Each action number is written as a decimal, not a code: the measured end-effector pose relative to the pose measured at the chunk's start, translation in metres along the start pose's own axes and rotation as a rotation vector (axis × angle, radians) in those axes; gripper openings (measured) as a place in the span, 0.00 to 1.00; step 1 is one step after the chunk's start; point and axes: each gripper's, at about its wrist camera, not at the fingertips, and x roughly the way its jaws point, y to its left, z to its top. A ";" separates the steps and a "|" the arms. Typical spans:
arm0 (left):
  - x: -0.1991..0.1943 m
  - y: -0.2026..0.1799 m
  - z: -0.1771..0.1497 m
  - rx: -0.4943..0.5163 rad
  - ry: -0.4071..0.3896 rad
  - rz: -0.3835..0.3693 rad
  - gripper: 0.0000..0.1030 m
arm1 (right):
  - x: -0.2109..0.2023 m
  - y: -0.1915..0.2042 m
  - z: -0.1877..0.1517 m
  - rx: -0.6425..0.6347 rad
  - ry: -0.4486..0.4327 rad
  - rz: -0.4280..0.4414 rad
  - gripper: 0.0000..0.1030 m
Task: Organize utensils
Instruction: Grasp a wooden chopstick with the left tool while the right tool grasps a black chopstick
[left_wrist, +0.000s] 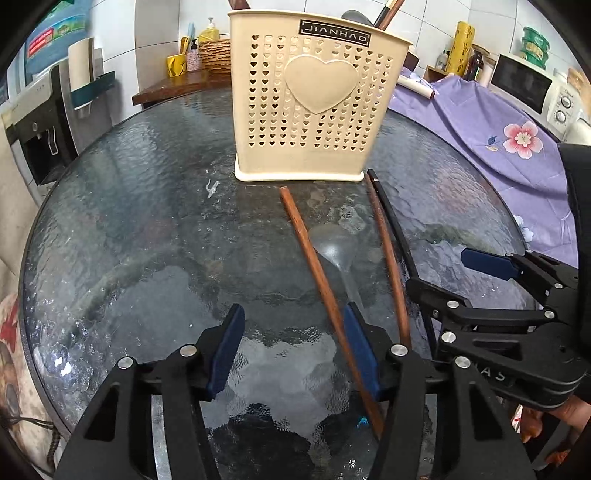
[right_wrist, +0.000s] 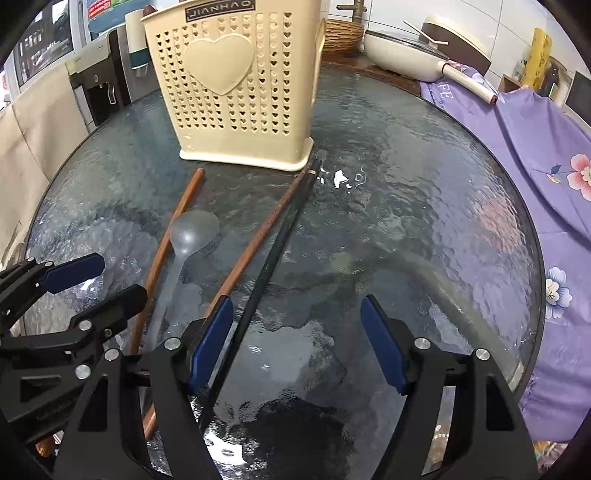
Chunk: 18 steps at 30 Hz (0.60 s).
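- Left tool (left_wrist: 293, 354): jaws wide apart, holding nothing.
- Right tool (right_wrist: 297, 345): likewise wide apart, holding nothing.
- Chopsticks (right_wrist: 255, 247) and clear spoon (right_wrist: 192, 232) lie on the counter (right_wrist: 424, 206), before the holder (right_wrist: 236, 85).

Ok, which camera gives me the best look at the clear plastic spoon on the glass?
The right wrist view: the clear spoon shows its whole bowl and most of its handle between two brown chopsticks. In the left wrist view the spoon is faint against the glass, its handle running behind the left gripper.
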 end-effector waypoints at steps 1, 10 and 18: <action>0.000 0.000 0.001 0.000 0.000 -0.003 0.52 | 0.000 -0.001 0.000 0.005 0.001 0.003 0.70; 0.008 -0.016 0.004 0.092 -0.011 0.096 0.48 | 0.000 -0.006 -0.001 0.008 -0.004 0.003 0.70; 0.015 0.008 0.018 0.059 0.018 0.094 0.40 | 0.008 -0.021 0.010 0.022 0.008 0.008 0.63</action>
